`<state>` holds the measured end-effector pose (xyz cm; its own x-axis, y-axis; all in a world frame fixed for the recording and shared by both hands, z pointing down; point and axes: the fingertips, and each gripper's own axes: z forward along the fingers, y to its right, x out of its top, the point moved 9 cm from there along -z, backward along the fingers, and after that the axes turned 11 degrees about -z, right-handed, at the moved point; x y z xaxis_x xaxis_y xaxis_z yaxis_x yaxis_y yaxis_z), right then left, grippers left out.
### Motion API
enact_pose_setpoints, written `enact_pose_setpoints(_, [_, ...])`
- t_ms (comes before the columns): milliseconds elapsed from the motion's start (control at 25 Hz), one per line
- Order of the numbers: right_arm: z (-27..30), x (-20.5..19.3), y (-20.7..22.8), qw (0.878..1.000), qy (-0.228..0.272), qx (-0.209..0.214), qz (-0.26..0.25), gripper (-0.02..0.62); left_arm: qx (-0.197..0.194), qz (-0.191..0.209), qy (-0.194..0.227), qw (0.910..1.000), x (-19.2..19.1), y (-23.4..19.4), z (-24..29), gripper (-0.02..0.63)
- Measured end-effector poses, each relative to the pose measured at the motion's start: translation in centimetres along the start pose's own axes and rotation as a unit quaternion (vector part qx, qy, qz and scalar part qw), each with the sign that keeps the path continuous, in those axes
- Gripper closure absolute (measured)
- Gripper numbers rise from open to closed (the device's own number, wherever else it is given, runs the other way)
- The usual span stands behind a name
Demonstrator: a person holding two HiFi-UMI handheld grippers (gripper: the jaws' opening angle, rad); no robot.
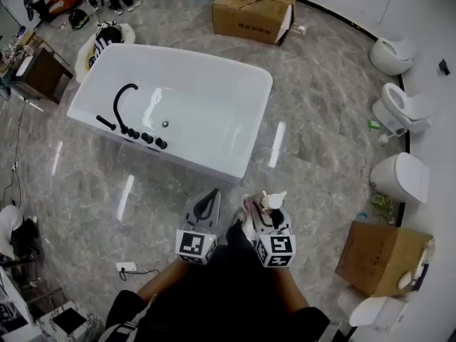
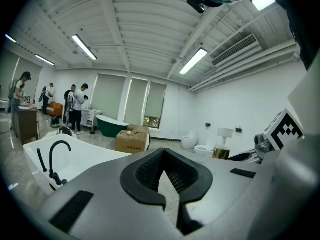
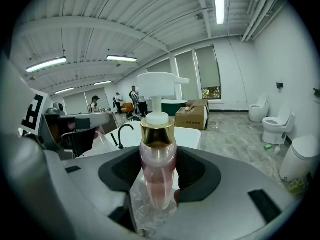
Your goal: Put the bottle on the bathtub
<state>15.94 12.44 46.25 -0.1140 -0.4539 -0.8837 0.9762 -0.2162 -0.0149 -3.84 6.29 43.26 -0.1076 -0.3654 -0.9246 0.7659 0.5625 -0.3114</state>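
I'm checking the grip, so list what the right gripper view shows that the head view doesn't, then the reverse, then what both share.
Only the right gripper view: how the right claw is shut on the bottle, with the pads against its pink body, plus the ceiling lights. Only the head view: the whole bathtub outline from above, and a torn box at lower right. Both: the bottle, the left claw, the bathtub with its black tap, the far box beyond it, and toilets.
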Motion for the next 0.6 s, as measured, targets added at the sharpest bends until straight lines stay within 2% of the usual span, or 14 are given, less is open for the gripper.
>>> enact_pose_setpoints(320, [4.3,-0.1,5.0,0.999,-0.017,0.039,-0.018,0.383,0.047,-0.017,0.015,0.9986,1.0,1.1,4.3,0.591])
enact_pose_setpoints(600, [7.6,-0.2,5.7,0.998,-0.037,0.05,-0.018,0.383,0.069,-0.022,0.008,0.9973,1.2,-0.2,5.7,0.591])
